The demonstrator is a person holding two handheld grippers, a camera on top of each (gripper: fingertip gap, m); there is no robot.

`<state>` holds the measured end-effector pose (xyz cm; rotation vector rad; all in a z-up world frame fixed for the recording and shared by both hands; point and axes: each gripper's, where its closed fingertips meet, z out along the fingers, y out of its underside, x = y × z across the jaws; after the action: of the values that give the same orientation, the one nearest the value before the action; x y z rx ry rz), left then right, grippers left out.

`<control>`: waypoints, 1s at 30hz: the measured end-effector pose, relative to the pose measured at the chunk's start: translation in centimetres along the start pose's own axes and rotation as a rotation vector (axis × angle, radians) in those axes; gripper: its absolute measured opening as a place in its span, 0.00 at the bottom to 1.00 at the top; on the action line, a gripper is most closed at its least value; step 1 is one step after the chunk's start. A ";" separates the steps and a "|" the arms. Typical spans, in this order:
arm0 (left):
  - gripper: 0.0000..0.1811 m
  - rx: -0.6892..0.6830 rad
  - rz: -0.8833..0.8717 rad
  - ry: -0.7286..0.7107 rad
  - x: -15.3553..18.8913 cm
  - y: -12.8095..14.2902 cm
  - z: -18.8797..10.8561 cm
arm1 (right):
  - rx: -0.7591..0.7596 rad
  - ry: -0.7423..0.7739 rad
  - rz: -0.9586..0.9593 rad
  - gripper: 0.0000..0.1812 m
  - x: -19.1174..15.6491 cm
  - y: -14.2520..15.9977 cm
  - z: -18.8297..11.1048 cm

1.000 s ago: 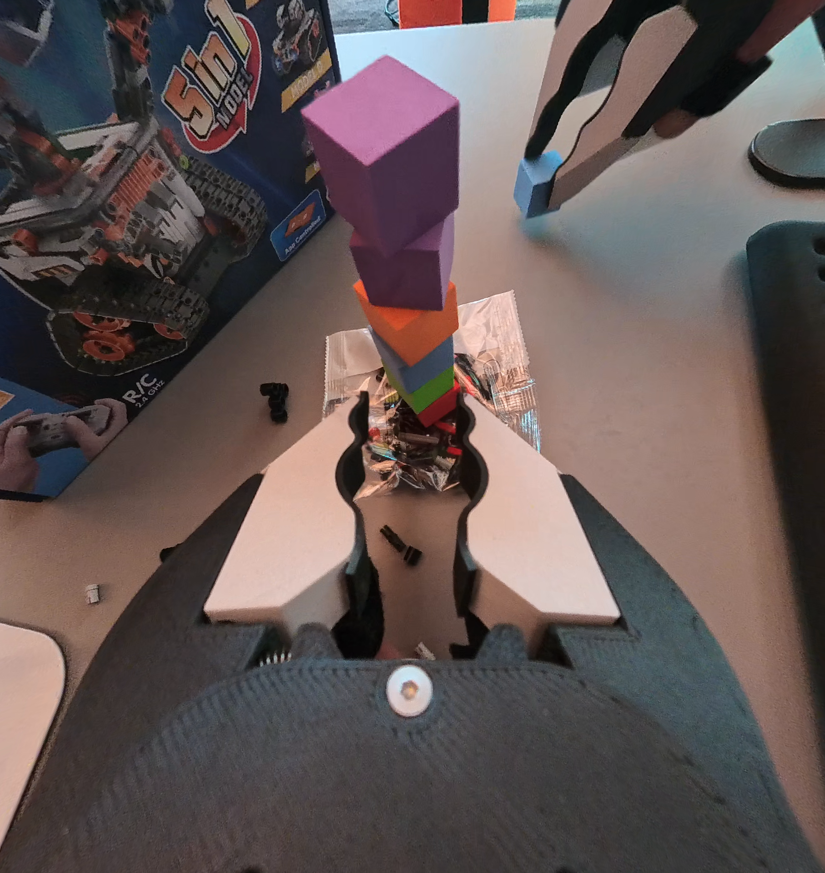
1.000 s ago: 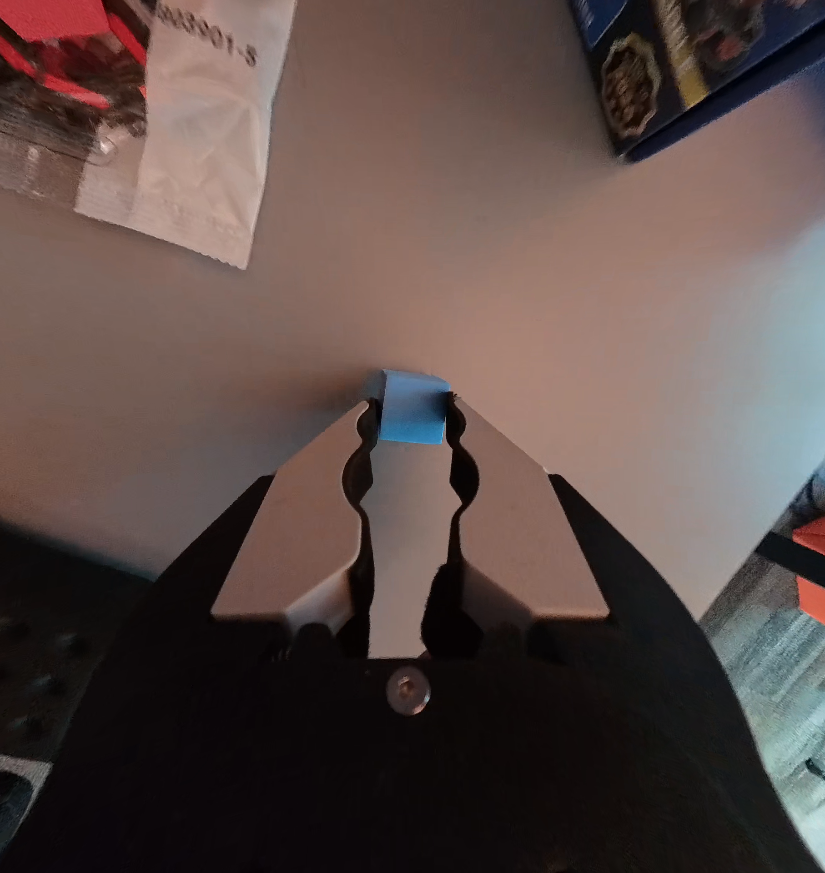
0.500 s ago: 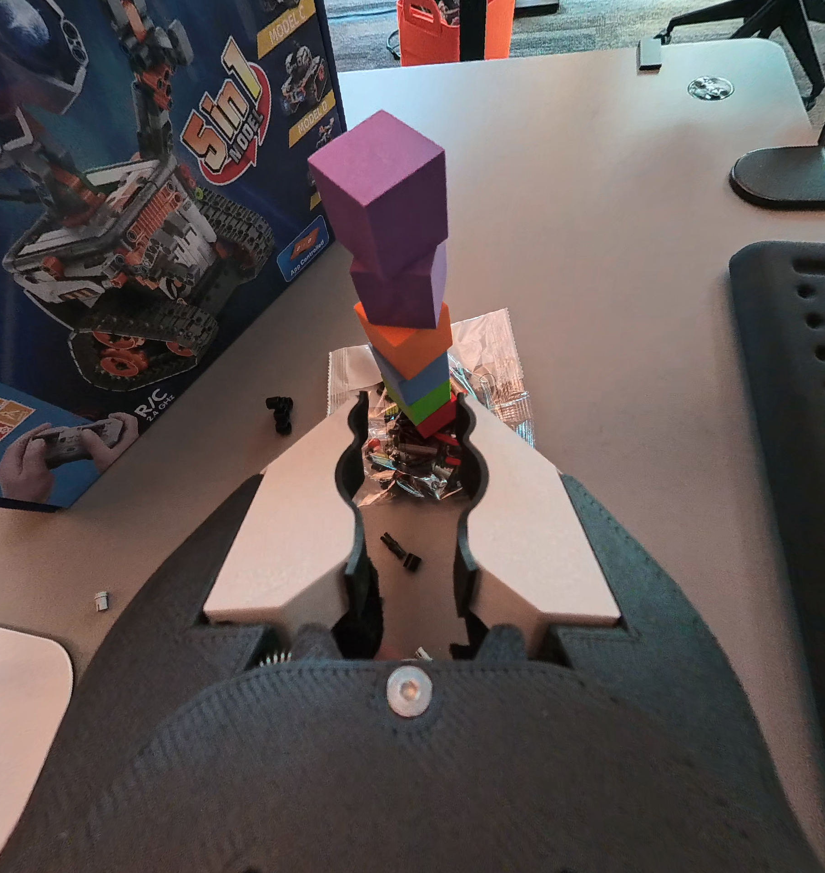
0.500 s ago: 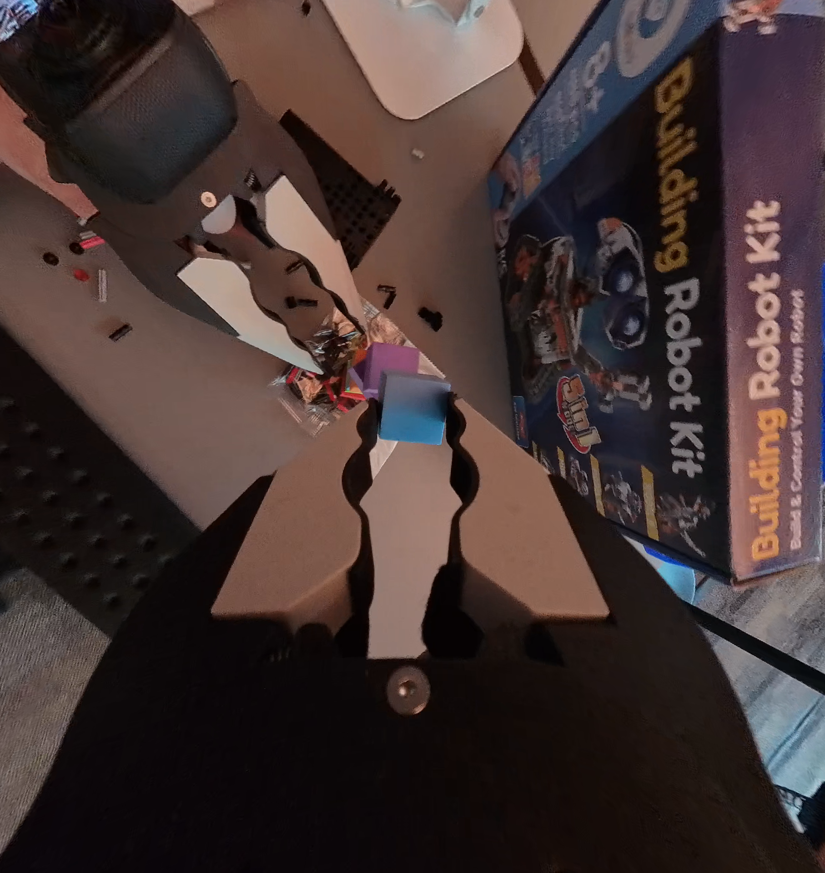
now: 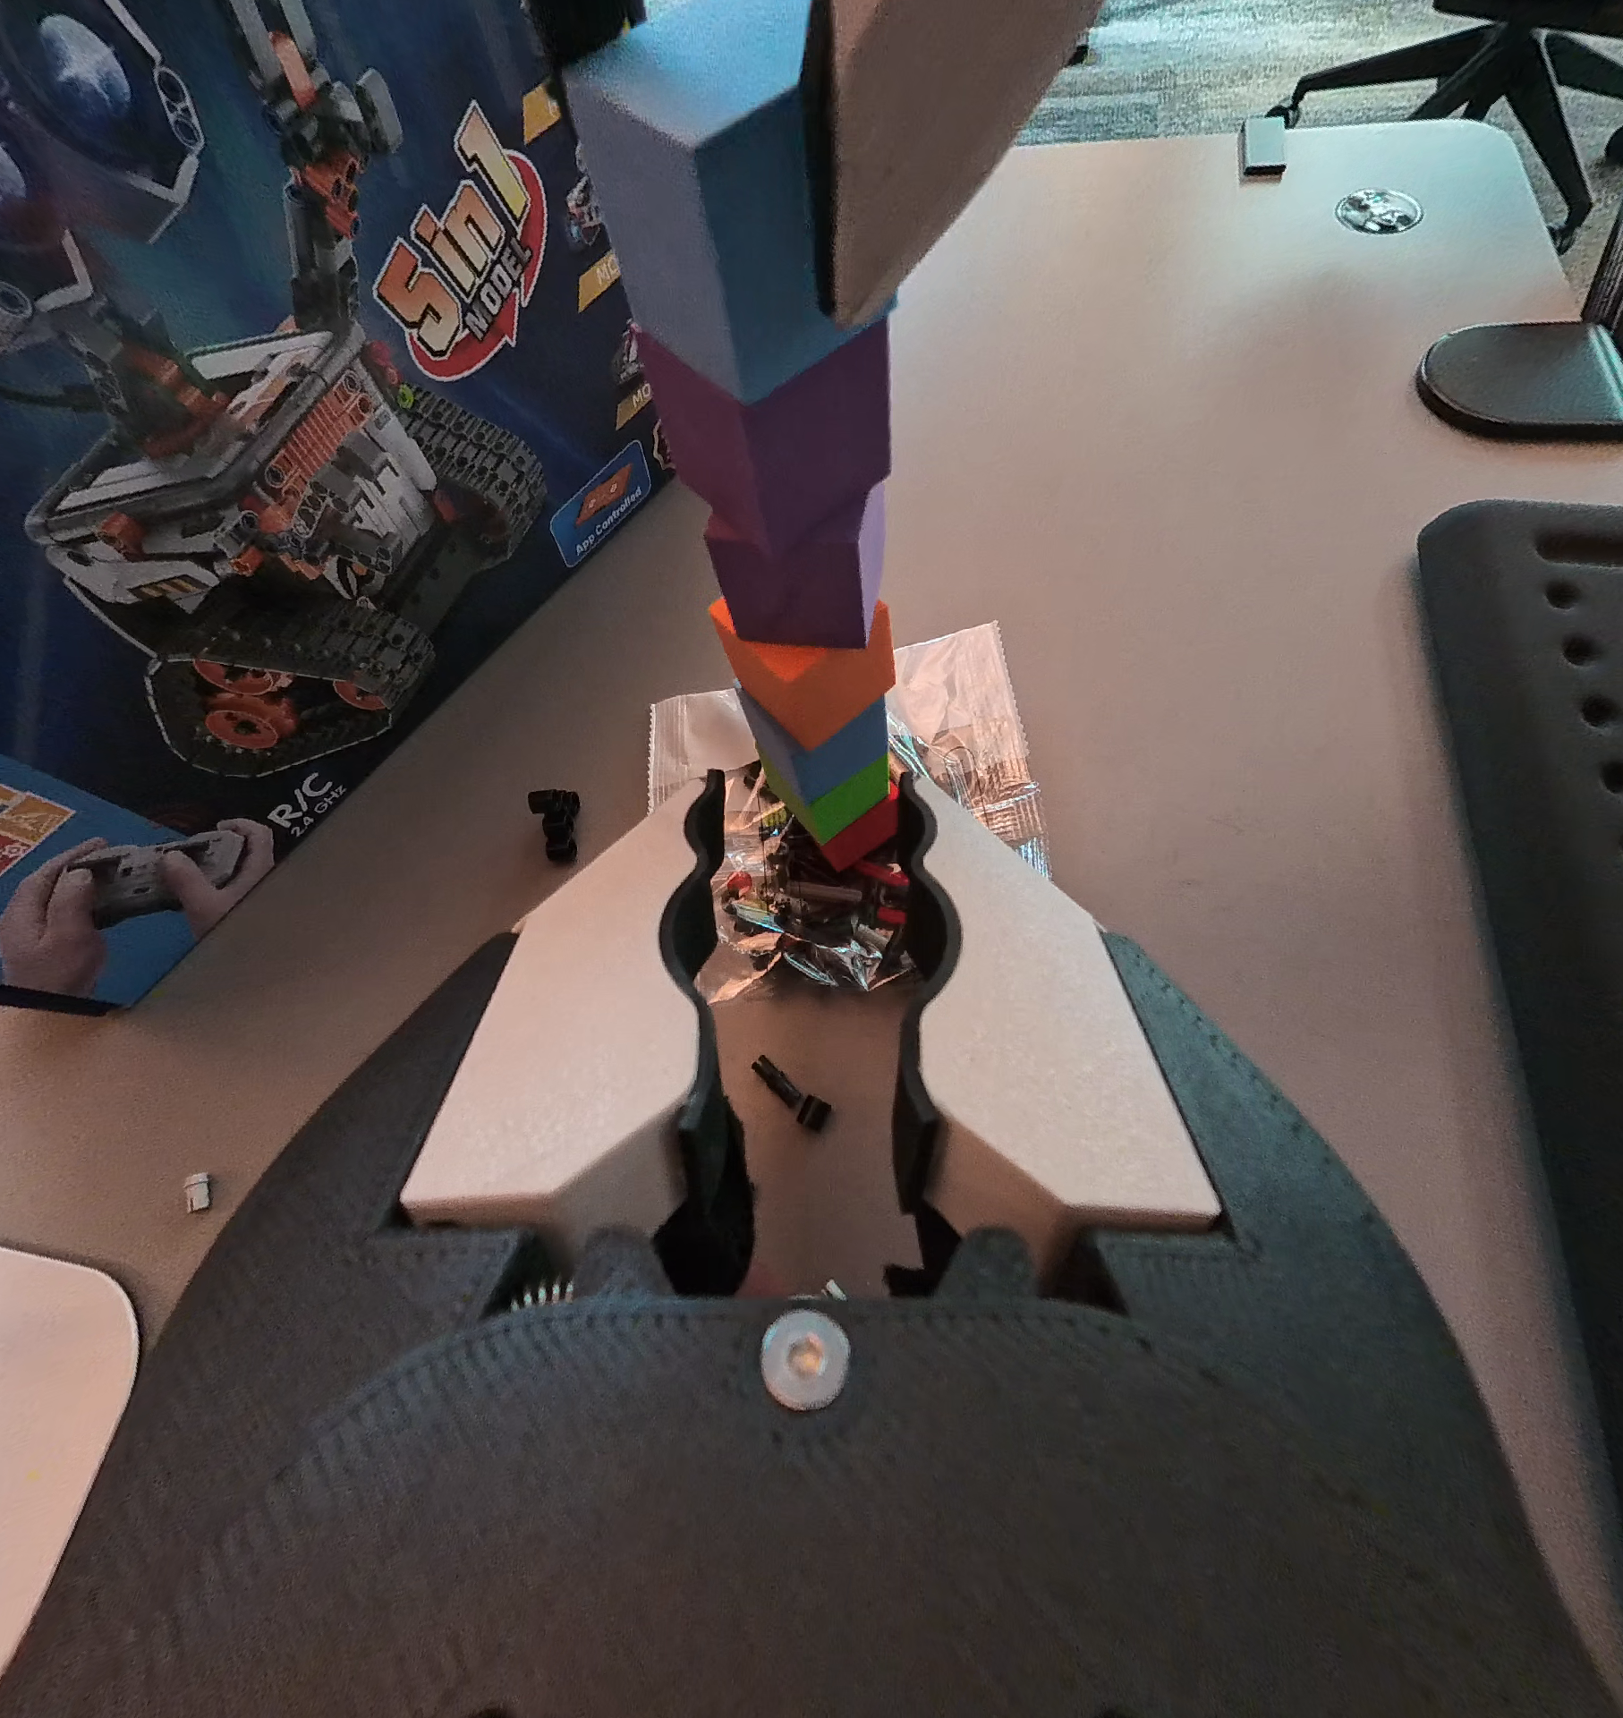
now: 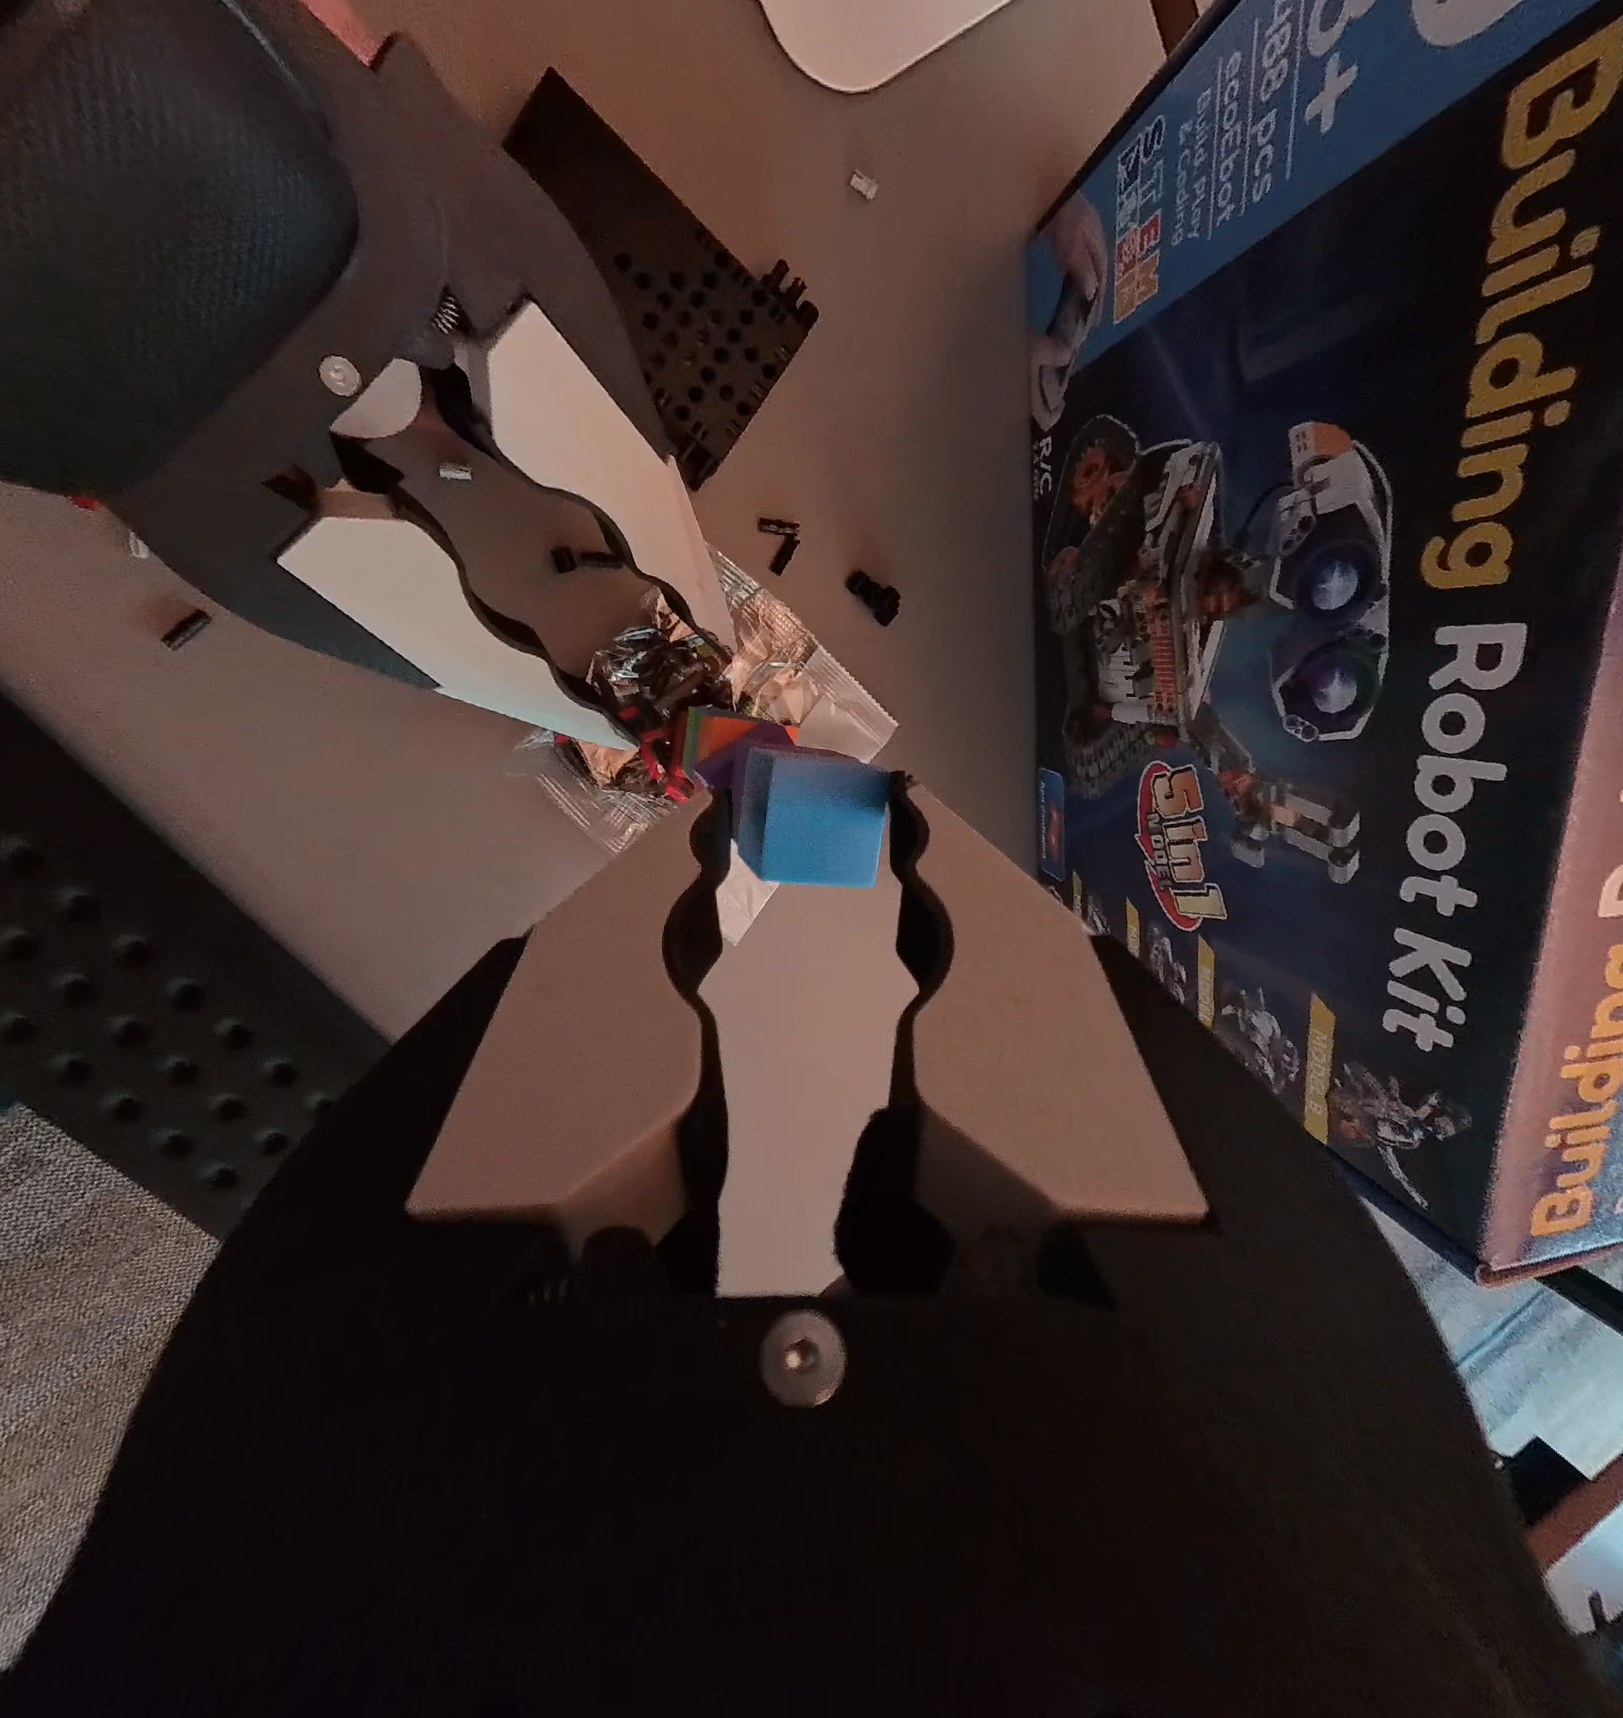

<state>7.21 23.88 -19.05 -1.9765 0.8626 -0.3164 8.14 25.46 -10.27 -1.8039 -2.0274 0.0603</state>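
Note:
A tower of cubes (image 5: pixel 803 595) stands on a clear bag of small parts (image 5: pixel 817 920): red, green, blue, orange, then two purple ones. My right gripper (image 6: pixel 808 804) is shut on a blue cube (image 6: pixel 822 837). It holds the cube on top of the upper purple cube (image 5: pixel 789 428). In the left wrist view the blue cube (image 5: pixel 696 214) shows with one right finger (image 5: pixel 919 139) beside it. My left gripper (image 5: pixel 810 799) is open, its tips on either side of the red base cube (image 5: pixel 859 832). It also shows in the right wrist view (image 6: pixel 682 683).
A large blue robot kit box (image 5: pixel 231 465) stands left of the tower, also in the right wrist view (image 6: pixel 1347 651). Loose black pegs (image 5: pixel 552 823) lie on the beige table (image 5: pixel 1207 651). A black perforated surface (image 5: pixel 1579 837) is at the right, a round stand base (image 5: pixel 1533 381) behind it. My hands' fingertips stand some 9 centimeters from each other.
My right gripper lifted the blue cube from the table at the far right and carried it over the tower, onto the top purple cube. The left gripper barely moved.

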 end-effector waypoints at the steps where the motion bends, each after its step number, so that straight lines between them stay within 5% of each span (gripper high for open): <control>1: 0.19 0.000 0.000 0.000 0.0 0.0 0.0 | 0.008 -0.006 -0.002 0.18 -0.1 -0.1 -0.1; 10: 0.19 -0.003 -0.005 0.001 -0.1 0.2 -0.1 | 0.195 0.120 0.075 0.21 0.5 -0.1 -3.9; 15: 0.19 -0.051 -0.062 -0.034 -1.5 1.5 -0.7 | 0.307 0.235 0.192 0.20 0.6 3.1 -4.8; 30: 0.14 -0.221 -0.080 -0.007 -0.2 5.3 3.0 | 0.427 0.321 0.652 0.18 -0.4 15.4 6.9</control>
<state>6.33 24.24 -25.02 -2.2194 0.8451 -0.2688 20.32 29.13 -21.44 -1.9492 -1.0534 0.3416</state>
